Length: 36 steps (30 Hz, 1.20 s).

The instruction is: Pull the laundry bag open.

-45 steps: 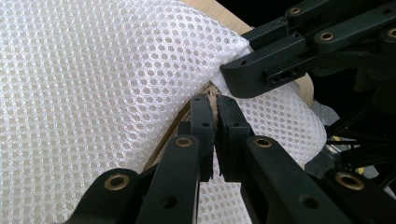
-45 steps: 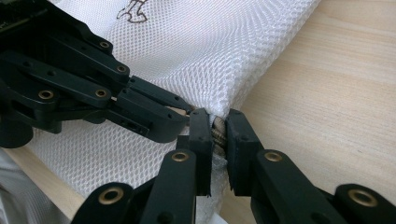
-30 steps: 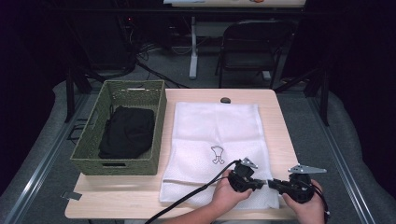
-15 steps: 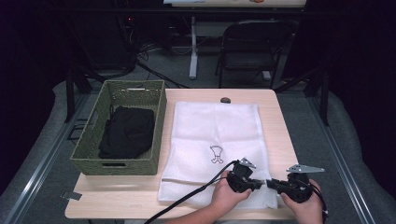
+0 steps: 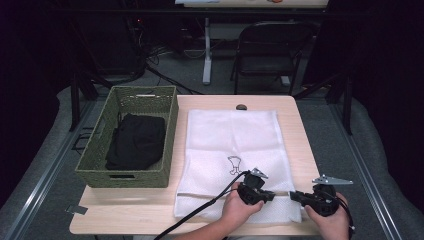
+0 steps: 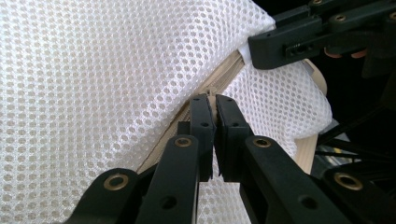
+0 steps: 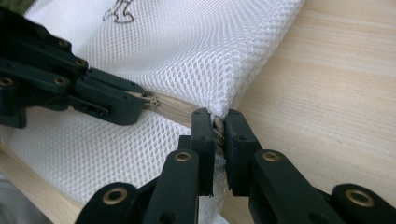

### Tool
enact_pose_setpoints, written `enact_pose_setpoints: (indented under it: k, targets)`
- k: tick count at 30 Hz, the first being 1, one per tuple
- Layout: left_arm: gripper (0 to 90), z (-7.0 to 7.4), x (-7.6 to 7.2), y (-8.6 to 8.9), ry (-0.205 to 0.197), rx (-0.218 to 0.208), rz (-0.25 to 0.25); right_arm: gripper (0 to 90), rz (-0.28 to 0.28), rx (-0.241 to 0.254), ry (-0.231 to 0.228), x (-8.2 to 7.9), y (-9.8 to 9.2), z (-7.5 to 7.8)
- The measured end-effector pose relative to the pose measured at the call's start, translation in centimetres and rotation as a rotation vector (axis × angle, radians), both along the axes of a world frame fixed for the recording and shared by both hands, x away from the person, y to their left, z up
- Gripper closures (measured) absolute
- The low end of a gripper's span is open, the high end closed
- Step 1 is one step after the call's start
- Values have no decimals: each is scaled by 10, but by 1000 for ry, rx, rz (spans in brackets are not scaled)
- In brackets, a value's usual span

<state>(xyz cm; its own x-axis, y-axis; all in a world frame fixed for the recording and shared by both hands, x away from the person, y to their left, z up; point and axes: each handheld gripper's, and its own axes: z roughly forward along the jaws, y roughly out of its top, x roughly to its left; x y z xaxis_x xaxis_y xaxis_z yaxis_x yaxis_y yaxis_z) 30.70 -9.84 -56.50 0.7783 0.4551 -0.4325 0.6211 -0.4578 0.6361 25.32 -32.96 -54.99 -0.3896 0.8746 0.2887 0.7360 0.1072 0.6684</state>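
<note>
Two low hands pinch the mesh bag's [image 5: 232,150] zipper: left gripper [image 5: 270,195] and right gripper [image 5: 294,196] fingers clamped, facing.

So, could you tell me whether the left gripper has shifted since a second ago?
No. In the high view the left gripper sits below the black print on the white mesh bag, as before.

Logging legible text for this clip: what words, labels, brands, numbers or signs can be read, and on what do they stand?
No readable text.
Mesh laundry bag: a small dark outline drawing, a figure rather than letters; too small to make out.
Woven basket, table: no labels.
</note>
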Motion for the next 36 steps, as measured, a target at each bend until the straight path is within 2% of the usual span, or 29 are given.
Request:
enact_pose_setpoints:
  k: [3, 8, 25, 33, 35, 36]
  targets:
    - [874, 0, 1, 2, 1, 0, -7, 839, 13, -44, -23, 0, 5, 2]
    - [874, -1, 0, 4, -6, 4, -11, 836, 18, -18, -6, 0, 4, 1]
    - [873, -1, -1, 9, -11, -1, -25, 832, 30, -20, -22, -1, 7, 0]
    - [873, -1, -2, 13, -19, 5, -21, 832, 39, -35, -24, -1, 9, 0]
    - [873, -2, -1, 16, -10, 3, -15, 832, 29, -61, -30, -1, 8, 0]
    - [873, -2, -1, 18, -7, 1, -9, 832, 28, -52, -27, -1, 7, 0]
